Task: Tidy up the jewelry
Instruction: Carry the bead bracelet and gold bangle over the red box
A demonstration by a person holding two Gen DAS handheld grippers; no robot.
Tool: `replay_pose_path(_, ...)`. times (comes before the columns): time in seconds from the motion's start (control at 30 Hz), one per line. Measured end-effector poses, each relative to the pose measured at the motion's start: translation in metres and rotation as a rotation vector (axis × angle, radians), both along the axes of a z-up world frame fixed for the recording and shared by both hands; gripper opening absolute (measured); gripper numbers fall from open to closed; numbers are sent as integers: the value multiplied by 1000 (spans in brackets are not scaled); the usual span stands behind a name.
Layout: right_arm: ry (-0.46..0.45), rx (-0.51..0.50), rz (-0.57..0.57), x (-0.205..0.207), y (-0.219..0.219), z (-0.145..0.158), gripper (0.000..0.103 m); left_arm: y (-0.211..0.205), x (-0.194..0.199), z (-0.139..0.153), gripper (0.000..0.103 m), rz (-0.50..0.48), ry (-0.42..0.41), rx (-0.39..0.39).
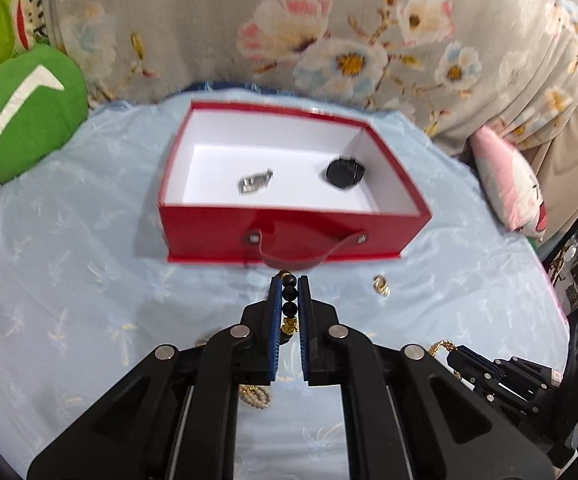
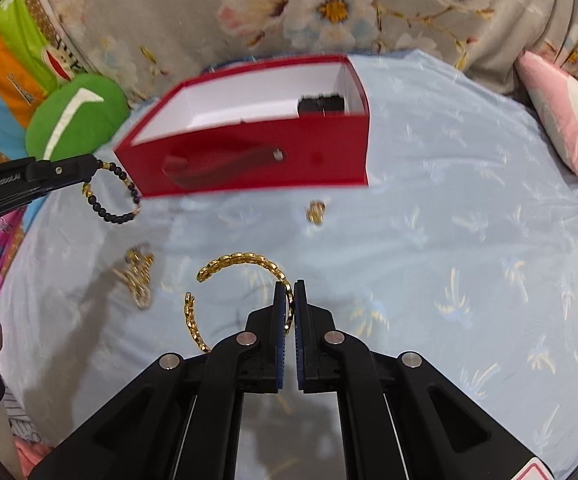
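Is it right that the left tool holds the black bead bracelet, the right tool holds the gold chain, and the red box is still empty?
Not quite: the red box is not empty. The left wrist view shows a silver piece and a black item inside. The left tool does hold the black bead bracelet, the right tool the gold chain.

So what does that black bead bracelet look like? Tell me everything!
The black round-bead bracelet is a loop of shiny dark beads with a few gold ones mixed in. The left gripper has its fingers shut on a few beads, so the loop hangs free below them, just in front of the red cardboard box, above the light blue bedsheet.
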State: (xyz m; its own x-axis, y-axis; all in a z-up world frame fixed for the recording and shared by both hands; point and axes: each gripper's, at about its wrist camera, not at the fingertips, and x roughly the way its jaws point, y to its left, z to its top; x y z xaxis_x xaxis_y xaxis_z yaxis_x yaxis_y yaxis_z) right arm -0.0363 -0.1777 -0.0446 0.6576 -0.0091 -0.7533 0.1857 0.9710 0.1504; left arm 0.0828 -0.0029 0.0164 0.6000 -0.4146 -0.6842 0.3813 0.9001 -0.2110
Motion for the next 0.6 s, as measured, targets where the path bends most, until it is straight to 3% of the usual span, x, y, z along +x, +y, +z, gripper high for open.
replay_pose_path(0.33,-195,-17,33,22,-4,80,3,20,5,89,7,23,-180,-47)
replay_pose_path(0.6,-332,-60,27,66,-19,139,3,9,40,125,7,35,-275,-40)
